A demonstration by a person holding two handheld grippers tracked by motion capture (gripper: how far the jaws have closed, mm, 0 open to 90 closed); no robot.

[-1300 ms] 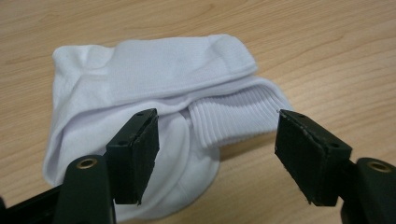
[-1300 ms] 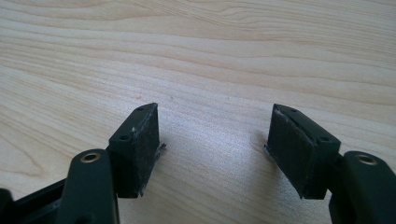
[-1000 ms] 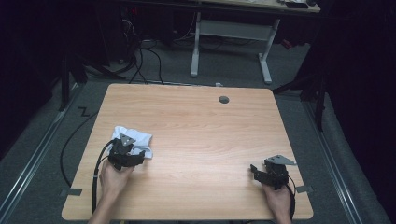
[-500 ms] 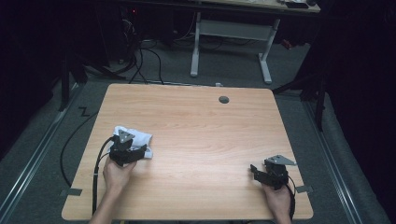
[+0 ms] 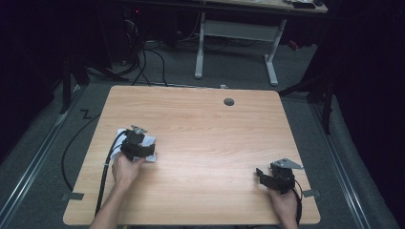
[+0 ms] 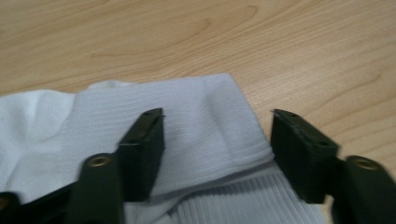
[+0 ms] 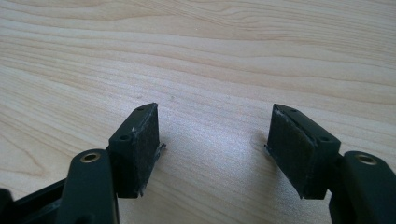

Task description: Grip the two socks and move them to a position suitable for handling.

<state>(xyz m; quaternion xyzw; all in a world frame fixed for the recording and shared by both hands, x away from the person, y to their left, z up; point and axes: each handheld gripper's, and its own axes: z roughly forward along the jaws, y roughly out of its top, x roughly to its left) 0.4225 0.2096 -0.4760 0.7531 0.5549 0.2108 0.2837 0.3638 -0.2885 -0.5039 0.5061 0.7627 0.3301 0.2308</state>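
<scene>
Cloth (image 6: 205, 121), one, white, between closing left hand-held gripper (image 6: 217, 140); right hand-held gripper (image 7: 215, 144) agape, empty.

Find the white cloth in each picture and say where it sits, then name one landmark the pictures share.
High view: the white cloth lies left of centre on the table, under the left gripper.
Left gripper view: it covers the lower left, reaching between the open jaws.
Right gripper view: not in it.
Shared landmark: the pale wood-grain tabletop.
</scene>
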